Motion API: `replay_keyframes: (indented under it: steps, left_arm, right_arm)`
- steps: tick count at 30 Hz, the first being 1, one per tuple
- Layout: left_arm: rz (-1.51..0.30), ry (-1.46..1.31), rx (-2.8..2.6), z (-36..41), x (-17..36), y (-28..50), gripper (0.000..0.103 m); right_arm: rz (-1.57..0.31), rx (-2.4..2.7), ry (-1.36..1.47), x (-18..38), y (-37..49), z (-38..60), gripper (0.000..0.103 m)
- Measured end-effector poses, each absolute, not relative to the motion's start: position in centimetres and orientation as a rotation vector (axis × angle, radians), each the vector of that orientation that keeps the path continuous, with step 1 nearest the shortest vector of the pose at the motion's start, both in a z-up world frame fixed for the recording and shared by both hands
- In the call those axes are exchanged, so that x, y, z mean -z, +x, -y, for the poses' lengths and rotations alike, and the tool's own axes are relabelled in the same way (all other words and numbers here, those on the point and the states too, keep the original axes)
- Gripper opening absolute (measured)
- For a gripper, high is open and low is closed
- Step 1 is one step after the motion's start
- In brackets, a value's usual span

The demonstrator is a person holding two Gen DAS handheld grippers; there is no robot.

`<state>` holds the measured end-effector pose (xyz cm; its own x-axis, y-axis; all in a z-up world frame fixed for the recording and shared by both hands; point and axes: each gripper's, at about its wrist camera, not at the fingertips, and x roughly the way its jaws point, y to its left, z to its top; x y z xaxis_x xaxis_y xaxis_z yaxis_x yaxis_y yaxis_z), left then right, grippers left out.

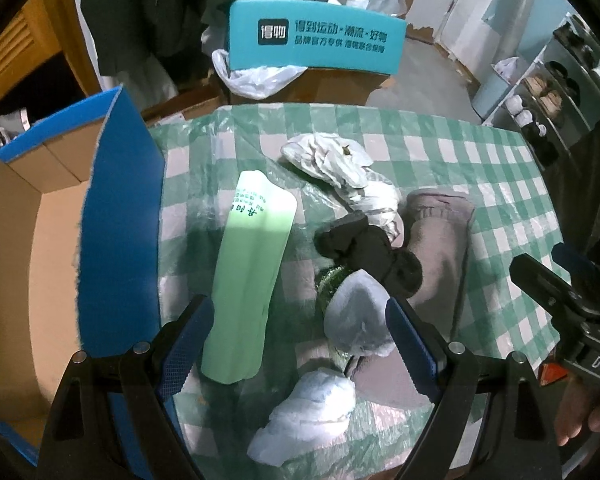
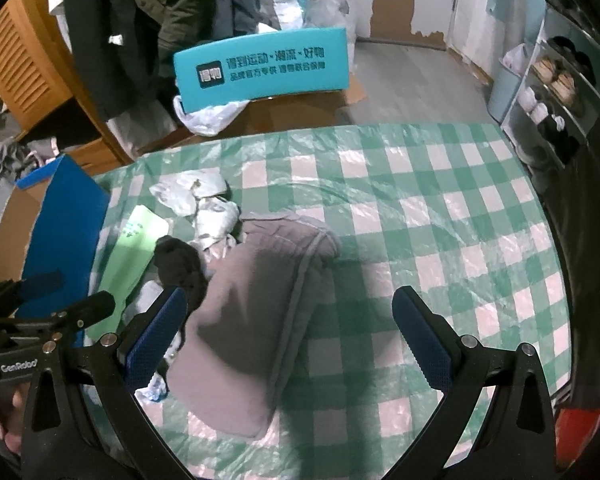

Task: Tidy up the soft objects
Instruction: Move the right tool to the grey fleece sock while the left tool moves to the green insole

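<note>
Left gripper (image 1: 300,344): I see its jaws spread wide and empty, hanging over a green pouch (image 1: 247,280) and a pale sock (image 1: 358,314).
Right gripper (image 2: 288,338): I see it wide open too, holding nothing, above a folded grey garment (image 2: 260,312).
Soft objects: all bunched together on a green checked tablecloth (image 2: 440,220). A black sock (image 1: 370,250) lies on the grey garment's edge, with white crumpled cloth (image 1: 332,160) behind it and a white wad (image 1: 312,412) nearest me.
Box: an open cardboard box (image 1: 32,260) with a blue flap stands just beside the pouch, on the left.
Background: a teal sign (image 1: 316,38) and a shoe rack (image 2: 556,92).
</note>
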<state>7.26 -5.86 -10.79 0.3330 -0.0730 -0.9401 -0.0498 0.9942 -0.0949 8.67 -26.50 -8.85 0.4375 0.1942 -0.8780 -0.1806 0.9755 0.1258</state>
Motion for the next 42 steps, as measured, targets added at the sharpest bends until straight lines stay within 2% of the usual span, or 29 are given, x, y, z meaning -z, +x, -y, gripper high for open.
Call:
replay_keyframes:
  steps: [22, 42]
  left_arm:
    - [-1.271, -0.117, -0.007, 3.8, 13.3, 8.1, 0.089]
    - [-1.251, -0.139, 0.037, 1.5, 12.7, 8.1, 0.089]
  right_arm:
    - [-1.248, -0.199, 0.049, 14.4, 10.6, 25.8, 0.101]
    - [-1.263, -0.214, 0.013, 15.2, 10.7, 24.3, 0.101]
